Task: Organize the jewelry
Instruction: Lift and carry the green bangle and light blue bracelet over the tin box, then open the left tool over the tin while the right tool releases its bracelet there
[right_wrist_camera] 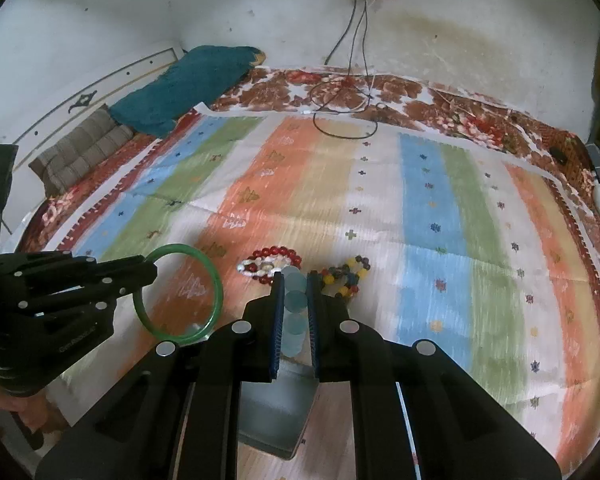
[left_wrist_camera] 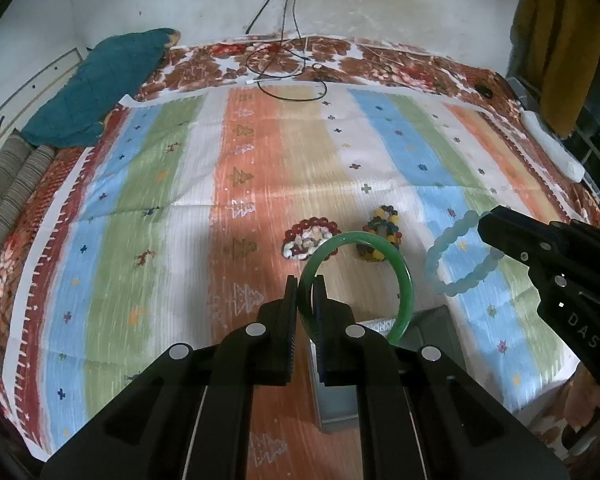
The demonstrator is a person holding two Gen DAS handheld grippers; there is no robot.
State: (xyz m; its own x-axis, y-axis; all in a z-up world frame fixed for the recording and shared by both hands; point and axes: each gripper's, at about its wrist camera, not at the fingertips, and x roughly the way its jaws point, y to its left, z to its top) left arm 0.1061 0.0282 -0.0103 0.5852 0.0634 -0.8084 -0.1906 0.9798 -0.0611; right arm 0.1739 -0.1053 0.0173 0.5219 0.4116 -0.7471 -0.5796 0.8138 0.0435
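My left gripper [left_wrist_camera: 305,286] is shut on a green bangle [left_wrist_camera: 404,276], holding it up on edge above the striped cloth. In the right wrist view the same left gripper [right_wrist_camera: 152,270] and green bangle [right_wrist_camera: 216,284] show at the left. My right gripper [right_wrist_camera: 294,280] is shut on a pale blue bead bracelet [right_wrist_camera: 294,312], seen edge-on between the pads. The left wrist view shows that pale blue bracelet [left_wrist_camera: 446,240] hanging from the right gripper [left_wrist_camera: 488,222]. A red and white bead bracelet [left_wrist_camera: 308,236] and a multicoloured bead bracelet [left_wrist_camera: 382,226] lie on the cloth beyond. A grey box [right_wrist_camera: 276,412] sits below both grippers.
The striped cloth [left_wrist_camera: 180,200] covers a bed with a floral sheet [left_wrist_camera: 380,60]. A teal pillow [left_wrist_camera: 100,84] and rolled grey bedding [left_wrist_camera: 12,196] lie at the far left. Black cables [left_wrist_camera: 284,72] trail from the wall onto the bed's far side. A white object [left_wrist_camera: 552,144] rests at the right edge.
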